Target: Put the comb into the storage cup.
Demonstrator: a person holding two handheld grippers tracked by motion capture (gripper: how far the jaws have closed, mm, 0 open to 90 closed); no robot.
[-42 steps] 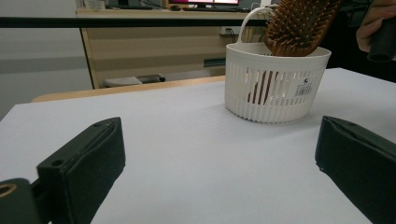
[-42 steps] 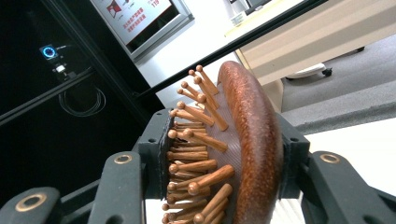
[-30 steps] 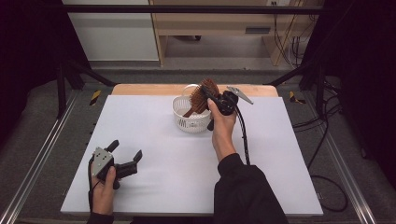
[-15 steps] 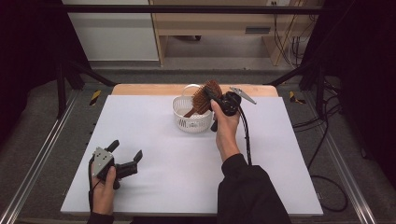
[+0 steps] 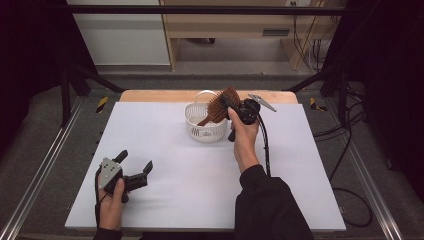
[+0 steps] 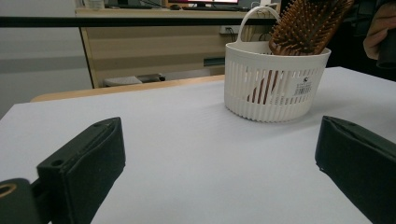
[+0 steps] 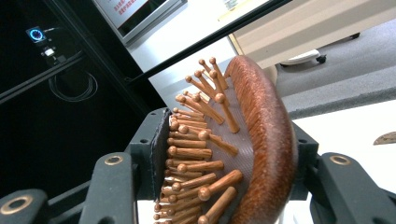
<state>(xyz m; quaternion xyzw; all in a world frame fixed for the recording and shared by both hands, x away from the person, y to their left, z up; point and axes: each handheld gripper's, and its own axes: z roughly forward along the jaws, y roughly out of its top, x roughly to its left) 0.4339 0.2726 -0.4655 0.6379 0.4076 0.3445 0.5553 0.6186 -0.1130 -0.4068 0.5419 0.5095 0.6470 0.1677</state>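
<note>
At the near left corner of the white-topped desk, the left claw rests low in the person's left hand, its two black jaws spread wide with bare desk between them (the left gripper view looks straight through the gap toward the basket). Farther in, near the desk's middle back, stands a small white slatted plastic basket with a loop handle. Just beside and above it, the right claw, held up in the right hand, is clamped on the head of a brown wooden paddle hairbrush with wooden pins; the brush tilts, its handle reaching down into the basket.
</note>
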